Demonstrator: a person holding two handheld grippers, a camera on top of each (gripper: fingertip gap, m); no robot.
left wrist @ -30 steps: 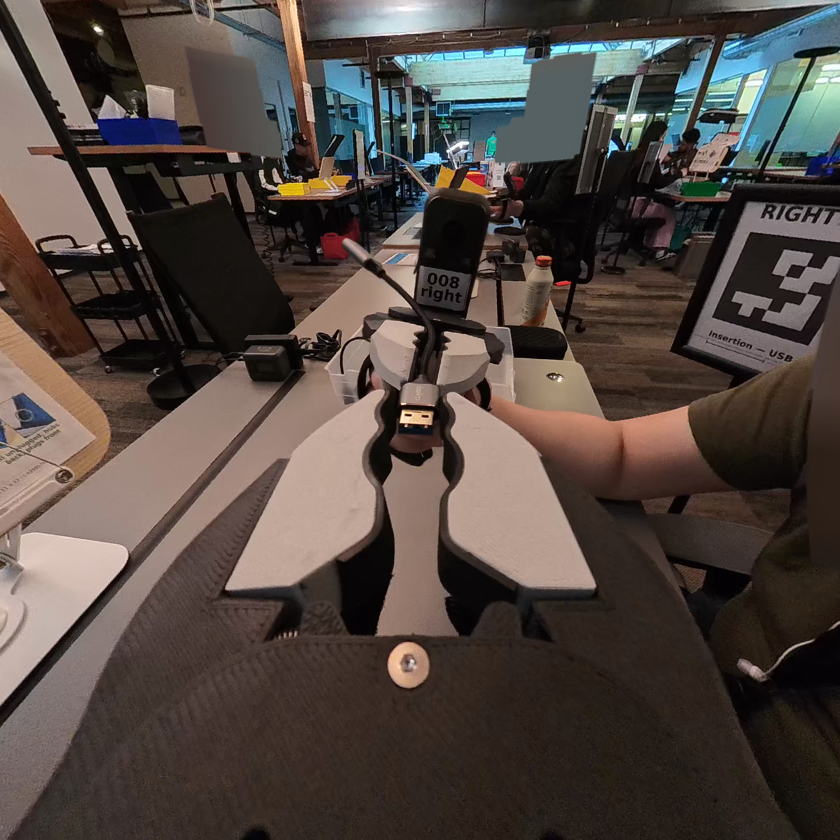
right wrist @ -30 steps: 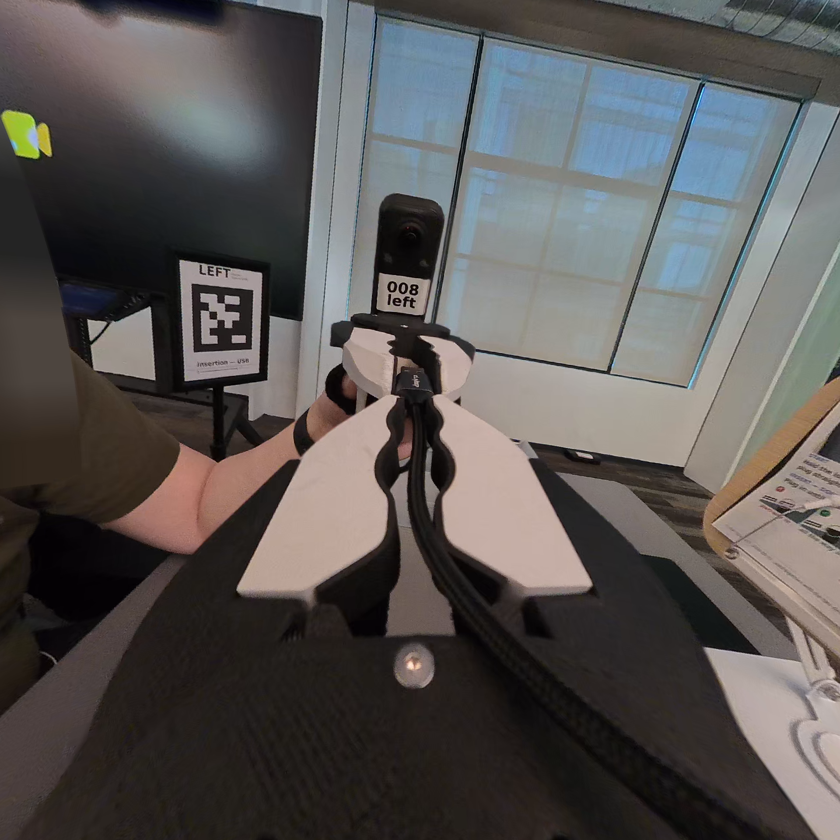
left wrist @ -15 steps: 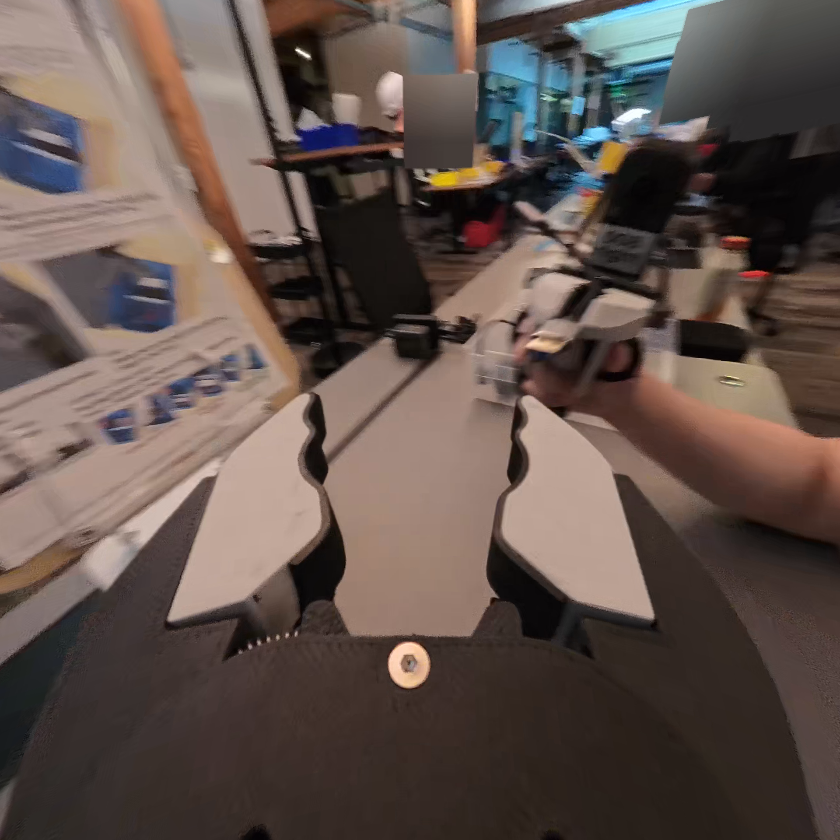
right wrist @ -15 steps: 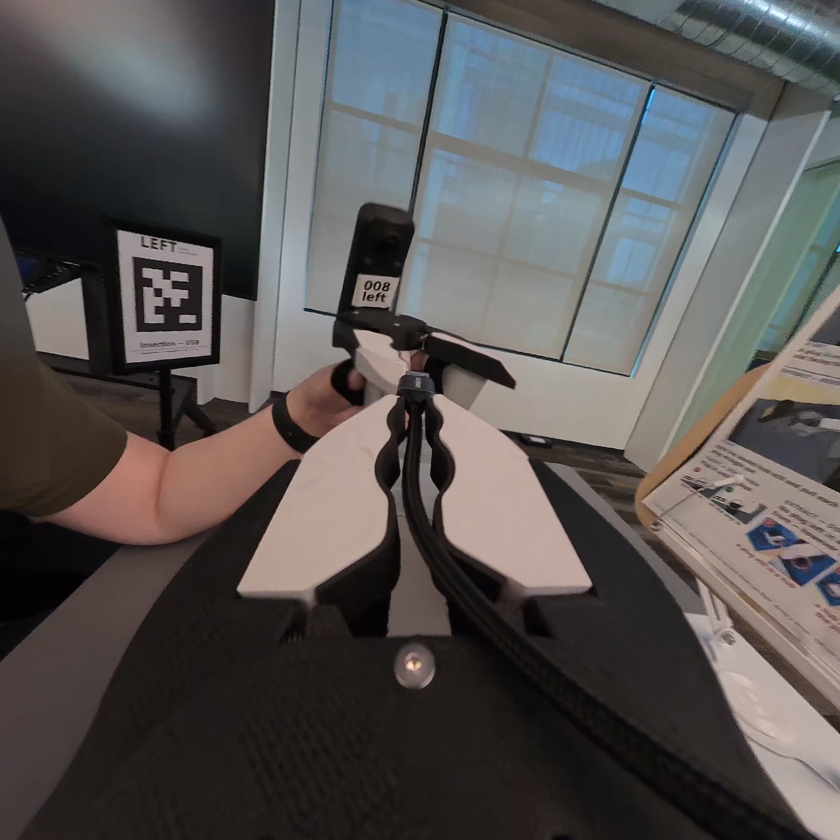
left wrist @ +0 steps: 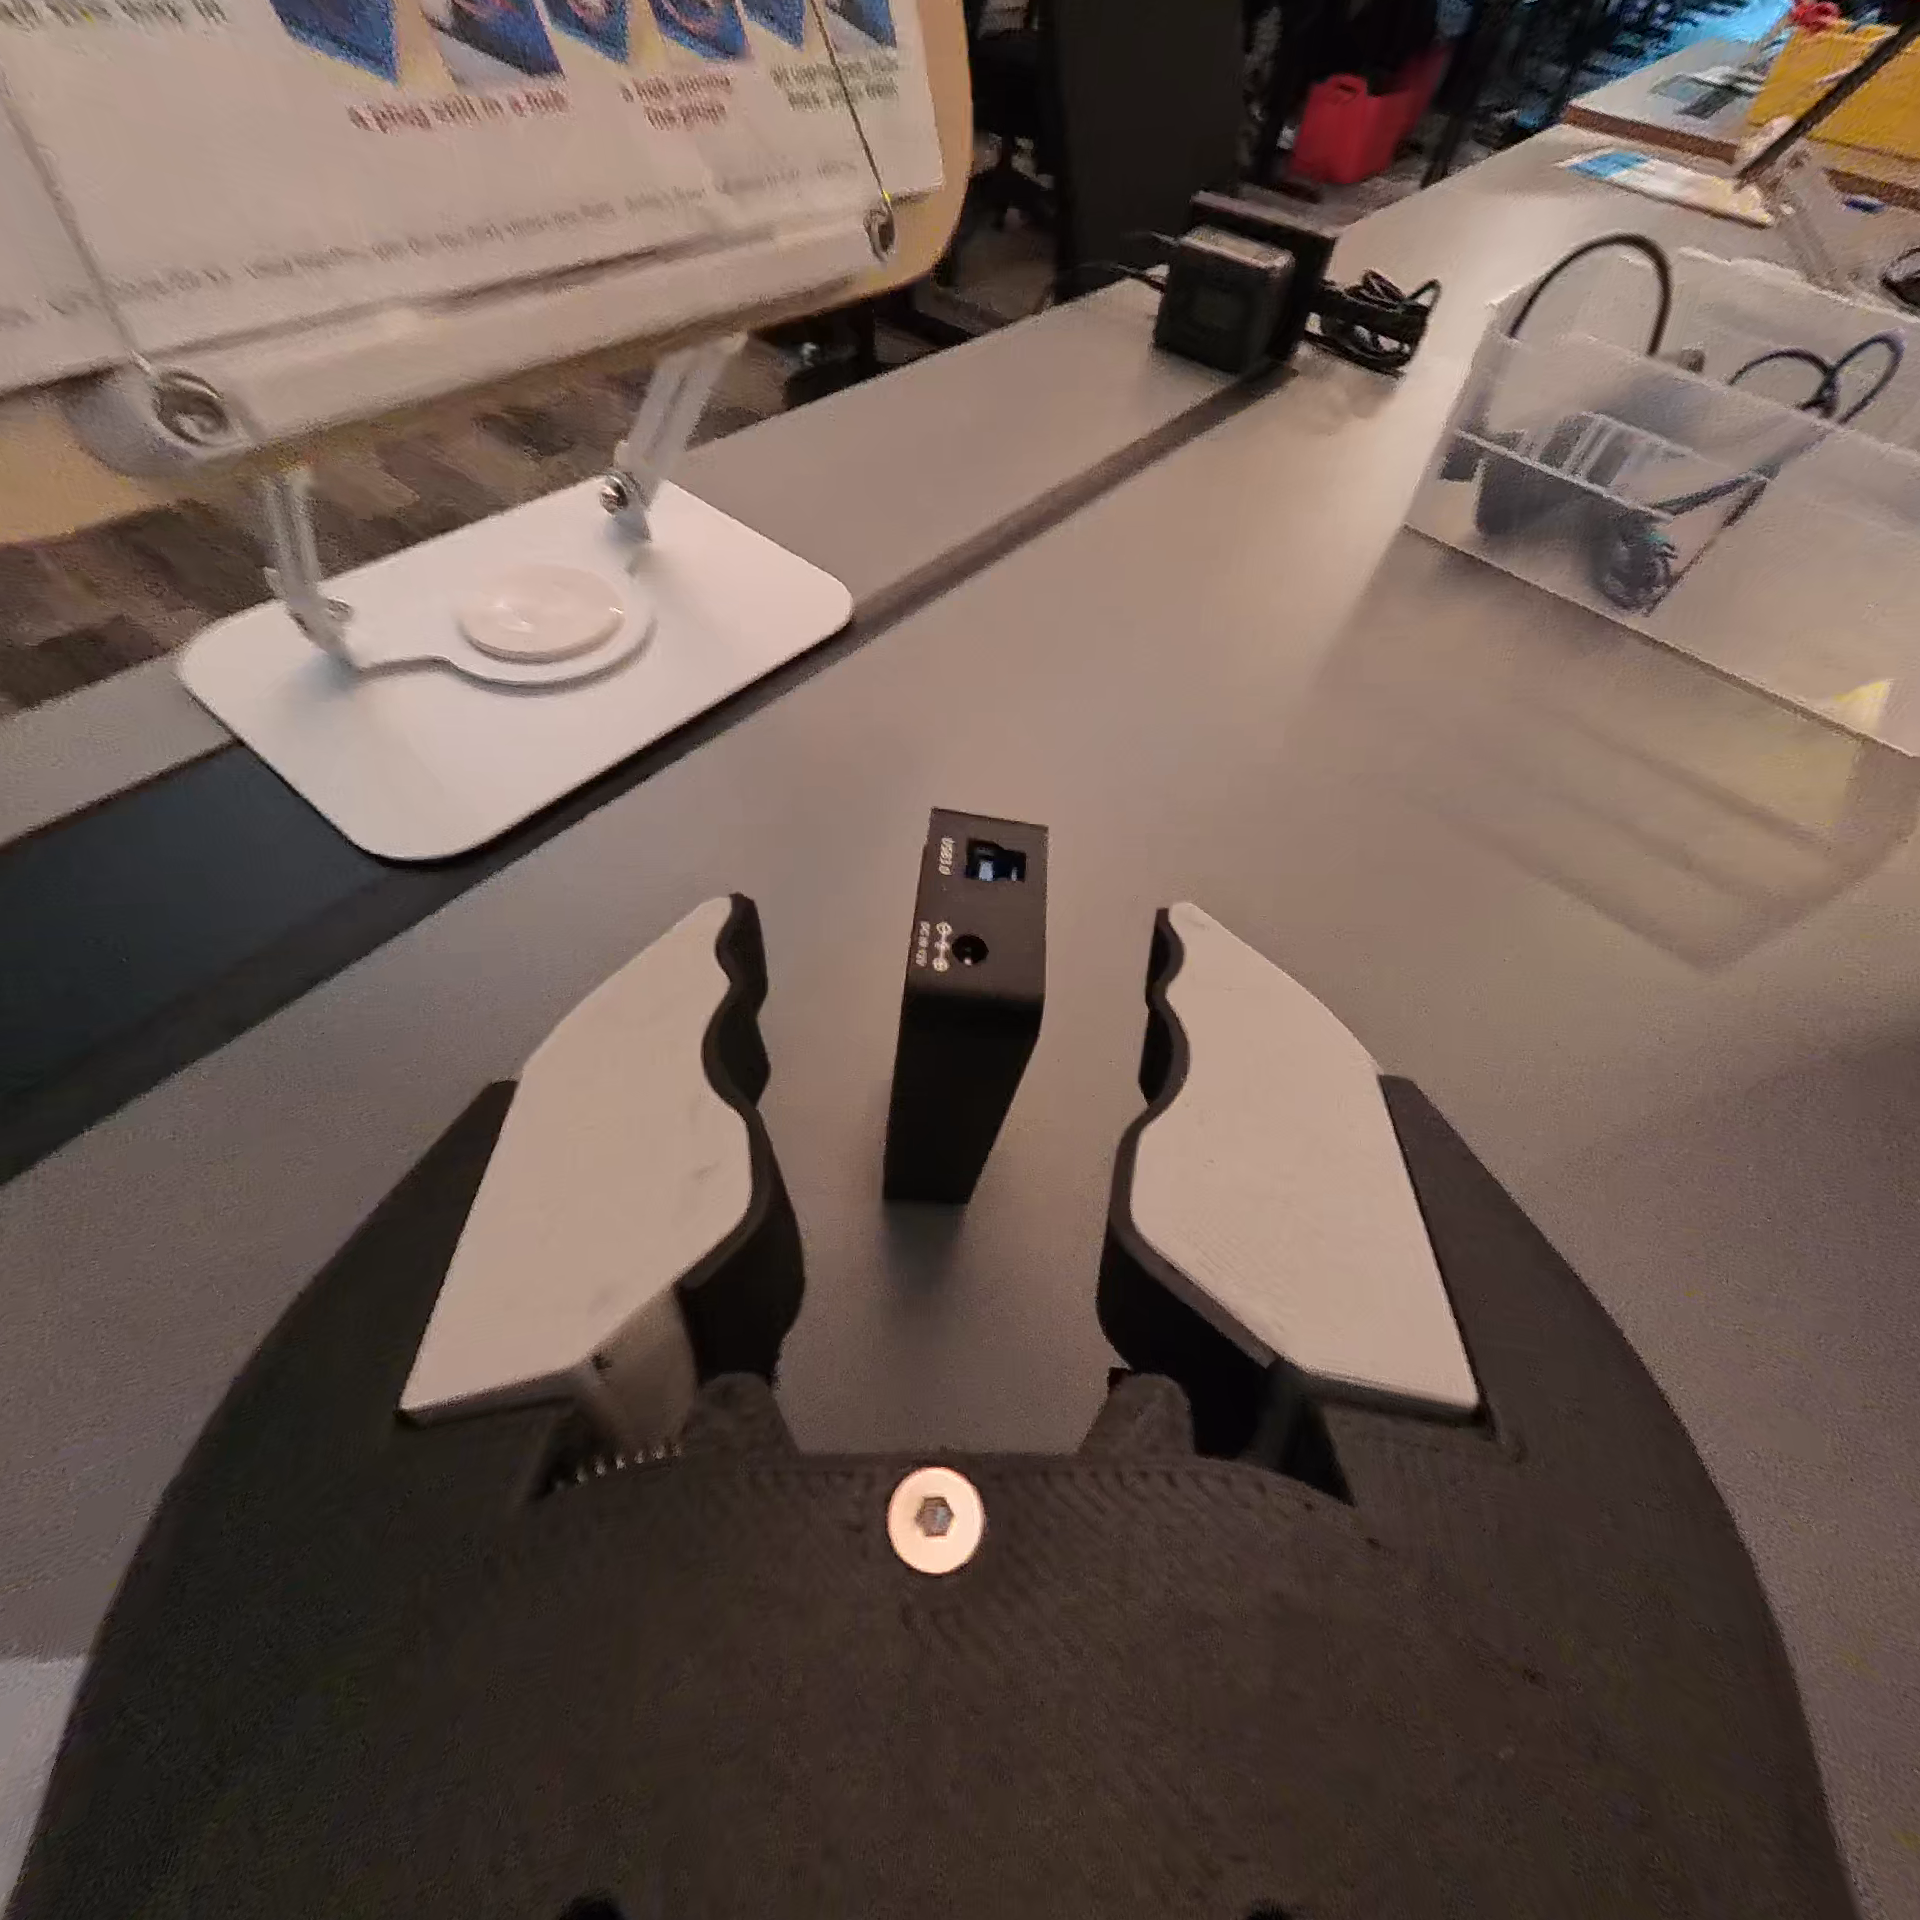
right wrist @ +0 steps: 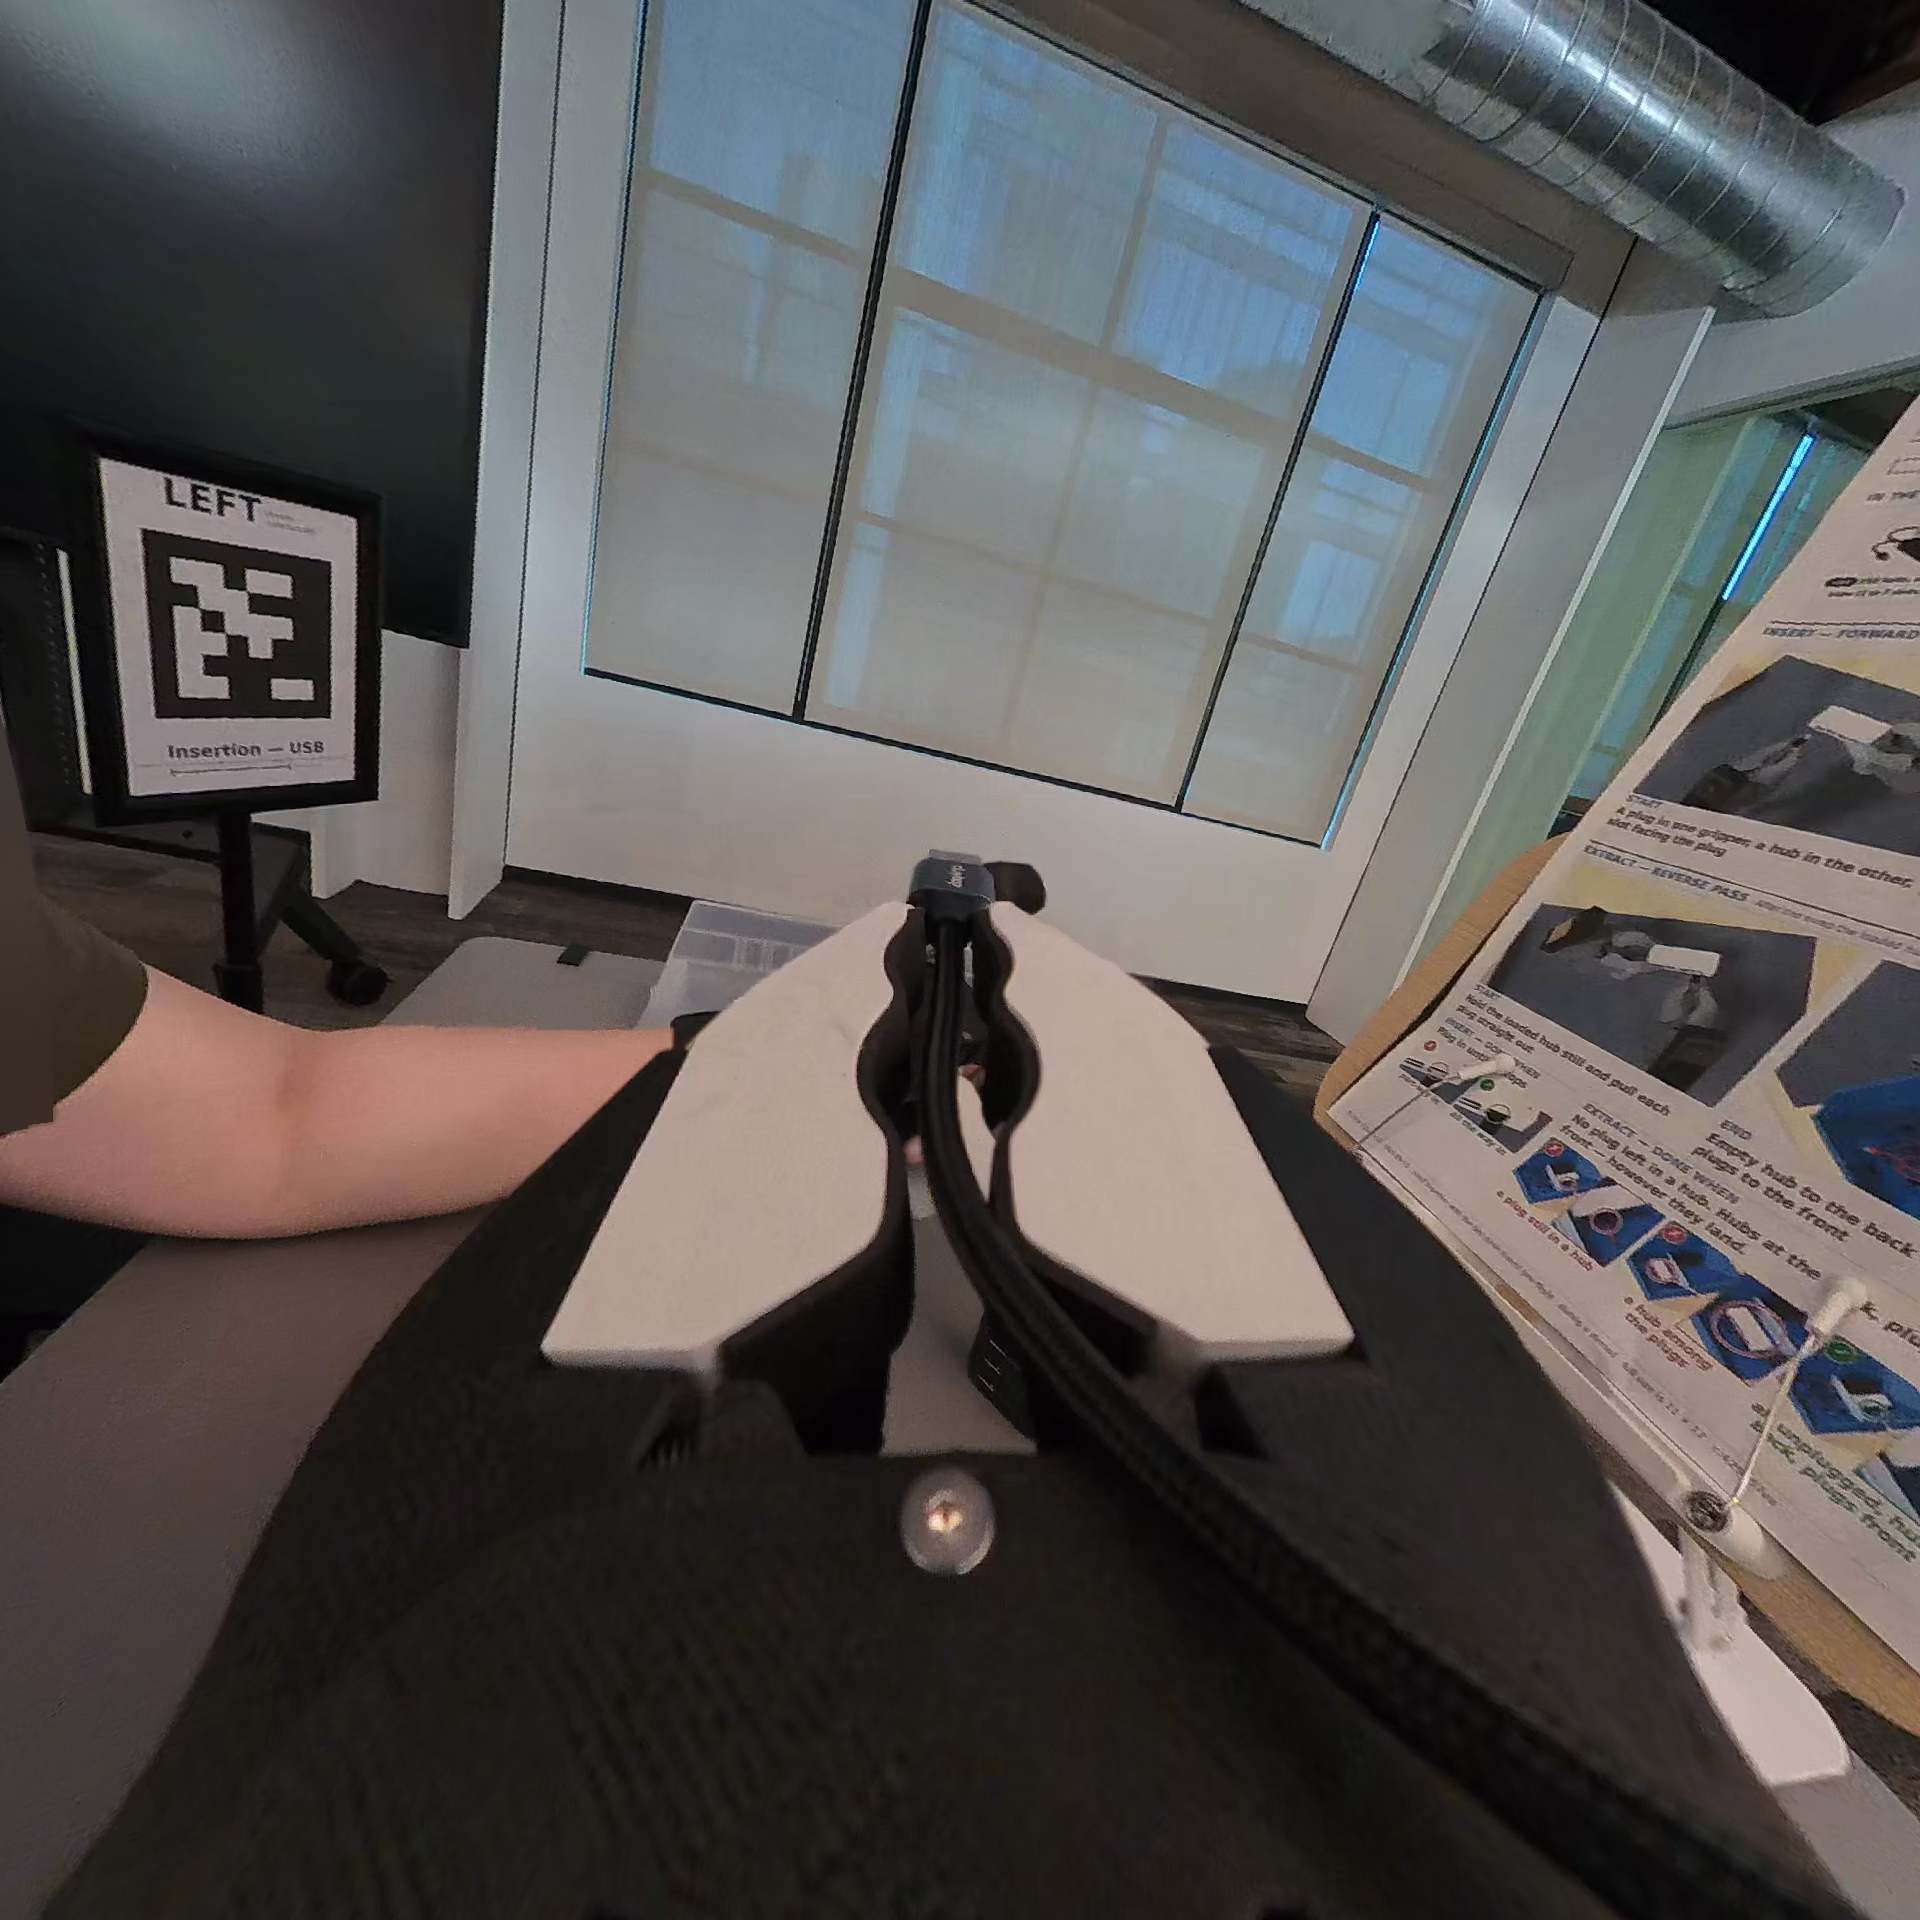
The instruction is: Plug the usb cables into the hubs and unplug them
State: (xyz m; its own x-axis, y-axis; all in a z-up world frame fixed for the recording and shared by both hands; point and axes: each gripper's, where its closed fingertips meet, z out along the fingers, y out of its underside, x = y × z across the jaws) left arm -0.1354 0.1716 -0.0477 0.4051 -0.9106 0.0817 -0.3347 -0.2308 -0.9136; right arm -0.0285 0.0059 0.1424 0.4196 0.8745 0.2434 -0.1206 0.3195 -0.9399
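A black USB hub (left wrist: 966, 1029) stands on its side on the grey table (left wrist: 1351, 935), its end with a blue port and a round socket facing up. My left gripper (left wrist: 951, 914) is open and empty, lowered around the hub with a finger on each side, apart from it. My right gripper (right wrist: 951, 914) is shut on a black braided USB cable (right wrist: 961, 1101); the dark grey plug body (right wrist: 951, 883) sticks out past the fingertips. The plug's metal tip is hidden. The cable runs back over the gripper body to the lower right.
A white stand base (left wrist: 520, 665) carries an instruction board (left wrist: 416, 156) at the left. A clear bin (left wrist: 1662, 457) with cables sits far right, a black adapter (left wrist: 1236, 281) at the back. In the right wrist view, a forearm (right wrist: 364, 1101), a marker sign (right wrist: 244, 634) and another clear bin (right wrist: 727, 945) show. Tip to tip, the grippers are about 25 centimeters apart.
My left gripper let go of the plug, opened, swung left and down, and now straddles the hub. My right gripper kept its hold on the cable and turned slightly right.
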